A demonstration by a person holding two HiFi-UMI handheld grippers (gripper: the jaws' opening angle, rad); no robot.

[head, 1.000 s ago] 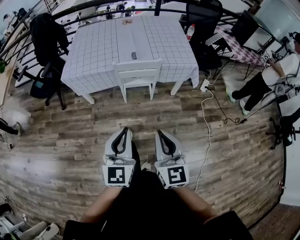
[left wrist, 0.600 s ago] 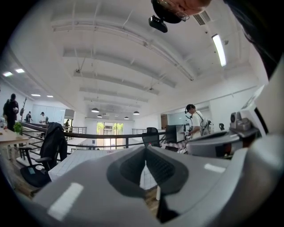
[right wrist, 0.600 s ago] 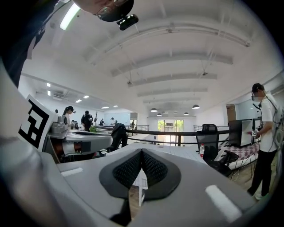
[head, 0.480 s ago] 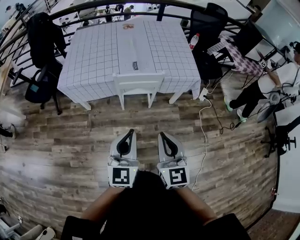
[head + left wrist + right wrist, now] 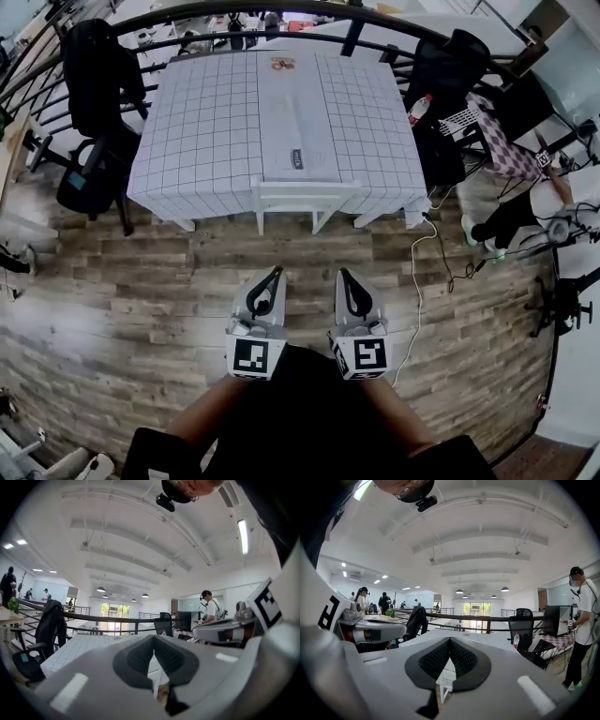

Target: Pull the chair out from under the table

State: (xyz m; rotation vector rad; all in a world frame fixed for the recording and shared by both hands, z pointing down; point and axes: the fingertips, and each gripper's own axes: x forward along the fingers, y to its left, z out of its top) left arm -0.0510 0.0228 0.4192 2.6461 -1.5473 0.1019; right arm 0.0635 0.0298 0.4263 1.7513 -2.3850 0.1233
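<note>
One white chair [image 5: 305, 194] under square table [image 5: 206, 122] (grid-checked cloth [image 5: 366, 122]).

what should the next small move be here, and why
Probably move both forward toward the white chair. It sits tucked under the table, and the left hand-held gripper and right hand-held gripper are shut, empty and apart from it, with wood floor between.

Table [image 5: 206, 122]: grid-check cloth, pale strip [image 5: 281, 112] down the middle, small reddish item [image 5: 281, 64] at far edge. Wood-plank floor [image 5: 131, 300]: white cable [image 5: 418, 291].
</note>
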